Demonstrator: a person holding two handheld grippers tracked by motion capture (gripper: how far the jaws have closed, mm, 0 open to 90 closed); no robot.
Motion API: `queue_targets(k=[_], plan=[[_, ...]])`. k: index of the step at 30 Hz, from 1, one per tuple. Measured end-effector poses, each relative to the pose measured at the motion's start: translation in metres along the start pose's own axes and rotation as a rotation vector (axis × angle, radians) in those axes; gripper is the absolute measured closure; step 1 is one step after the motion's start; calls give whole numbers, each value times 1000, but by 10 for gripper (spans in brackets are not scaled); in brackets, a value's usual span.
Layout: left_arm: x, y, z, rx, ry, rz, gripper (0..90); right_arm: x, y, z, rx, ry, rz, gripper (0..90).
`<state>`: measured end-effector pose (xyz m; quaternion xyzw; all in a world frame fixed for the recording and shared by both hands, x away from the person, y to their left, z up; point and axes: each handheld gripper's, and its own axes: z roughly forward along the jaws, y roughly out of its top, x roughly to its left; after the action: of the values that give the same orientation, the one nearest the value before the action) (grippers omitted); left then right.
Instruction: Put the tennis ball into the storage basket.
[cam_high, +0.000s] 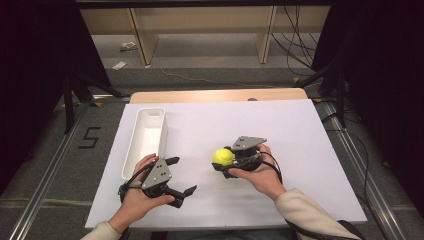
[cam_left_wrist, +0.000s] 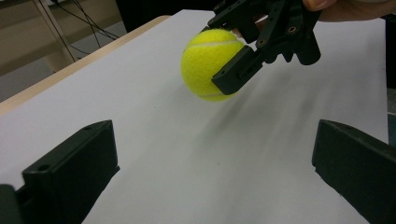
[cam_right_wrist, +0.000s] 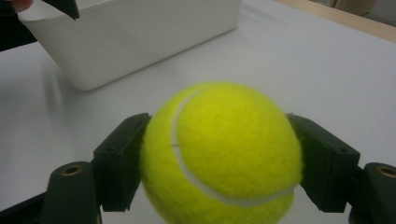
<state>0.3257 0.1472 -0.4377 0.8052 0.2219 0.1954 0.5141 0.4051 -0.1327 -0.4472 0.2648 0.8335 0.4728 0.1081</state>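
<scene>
Held clear of the white table (cam_high: 300, 130) — tennis ball (cam_high: 222, 156) clamped between the jaws of the right gripper (cam_high: 226, 159), pointed toward the white bin (cam_high: 145, 136) at left. Left gripper (cam_high: 181, 176) idle nearby, jaws spread wide. Carrying step, seemingly; next, likely, a lift over the bin's rim before release.

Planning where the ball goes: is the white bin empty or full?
Empty, as far as the high view shows: the white bin's inside shows bare white walls and floor. The tennis ball sits in the right tongs.
</scene>
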Motion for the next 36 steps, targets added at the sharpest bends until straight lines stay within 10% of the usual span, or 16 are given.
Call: queue_targets(k=[36], plan=[[-1, 0, 1, 2, -1, -1, 0, -4, 17, -3, -64, -16, 14, 260]])
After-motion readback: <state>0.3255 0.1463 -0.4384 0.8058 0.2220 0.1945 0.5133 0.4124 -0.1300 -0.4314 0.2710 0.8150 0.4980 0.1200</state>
